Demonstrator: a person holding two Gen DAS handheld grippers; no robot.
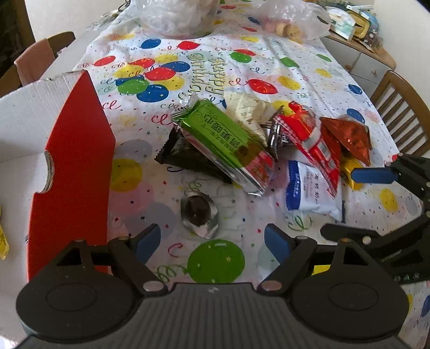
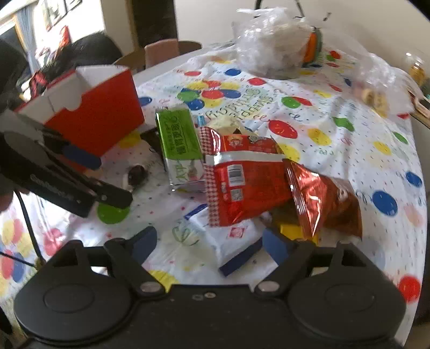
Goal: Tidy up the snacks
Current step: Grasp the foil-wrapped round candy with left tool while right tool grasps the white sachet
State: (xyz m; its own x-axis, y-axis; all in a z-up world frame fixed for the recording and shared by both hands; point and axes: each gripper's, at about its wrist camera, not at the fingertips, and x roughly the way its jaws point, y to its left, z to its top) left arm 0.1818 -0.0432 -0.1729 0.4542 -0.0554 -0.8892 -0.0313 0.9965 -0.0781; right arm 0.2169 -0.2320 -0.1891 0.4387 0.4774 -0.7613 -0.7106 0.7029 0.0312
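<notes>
A pile of snack packets lies on the balloon tablecloth (image 1: 215, 69): a green packet (image 1: 223, 134) (image 2: 178, 134), a black packet (image 1: 182, 155), a red packet (image 1: 311, 139) (image 2: 247, 182), a white and blue packet (image 1: 309, 188) (image 2: 231, 239), and a shiny orange-red bag (image 1: 346, 134) (image 2: 325, 201). A small foil-wrapped dark sweet (image 1: 199, 212) (image 2: 137, 173) lies apart, just ahead of my open, empty left gripper (image 1: 212, 243). My right gripper (image 2: 207, 243) is open over the white and blue packet. The red and white box (image 1: 72, 150) (image 2: 94, 112) stands open at the left.
Clear plastic bags (image 1: 177, 16) (image 2: 274, 40) with food sit at the table's far end. Wooden chairs (image 1: 403, 112) stand around the table. A yellow packet (image 1: 352, 171) lies under the pile. The right gripper (image 1: 376, 174) shows in the left view, the left gripper (image 2: 80, 158) in the right view.
</notes>
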